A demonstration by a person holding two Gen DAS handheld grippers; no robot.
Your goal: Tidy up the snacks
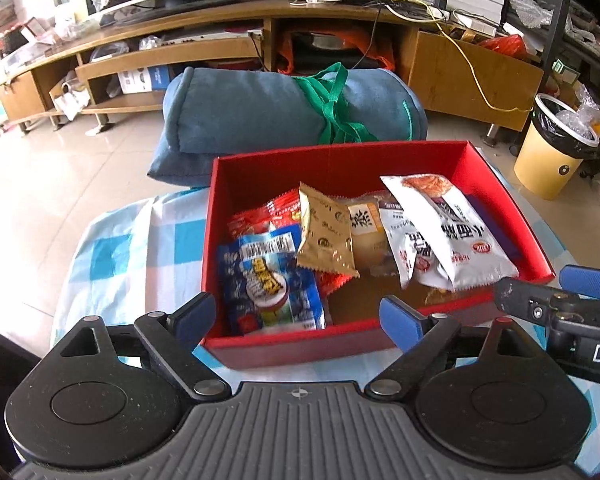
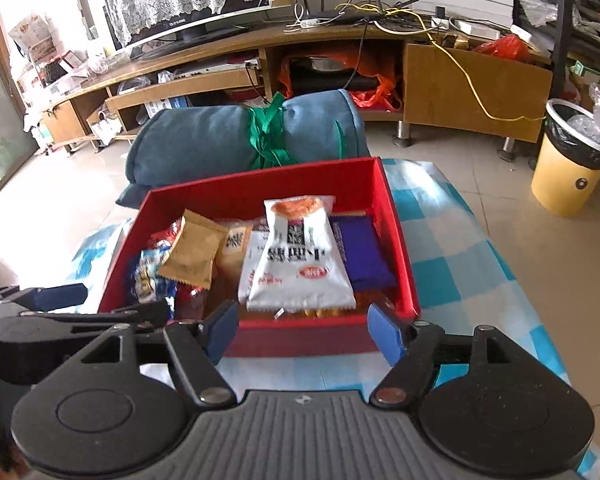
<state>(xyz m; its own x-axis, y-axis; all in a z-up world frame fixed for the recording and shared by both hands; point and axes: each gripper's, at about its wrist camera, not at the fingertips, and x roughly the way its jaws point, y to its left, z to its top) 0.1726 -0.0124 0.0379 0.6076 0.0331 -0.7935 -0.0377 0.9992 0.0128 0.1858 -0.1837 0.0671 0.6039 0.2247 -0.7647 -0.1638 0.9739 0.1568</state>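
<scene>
A: Where do the two wrist views look from?
B: Both sit close at the red box's [image 1: 380, 344] near edge, angled down; left nearer its left corner, right nearer its right, sharing it.

Left gripper [image 1: 298, 320] up close: matte black linkage arms, each swinging off a round black disc housing, silver pivot screws gleaming at the joints. Blue pads [image 1: 400, 322] line the fingertips. Between the discs sits a grey ribbed plate with a small crosshair mark. Right gripper [image 2: 302, 330] is its twin, same blue pads [image 2: 386, 334], same grey ribs; white letters "DA" show on its black body in the left view.
</scene>
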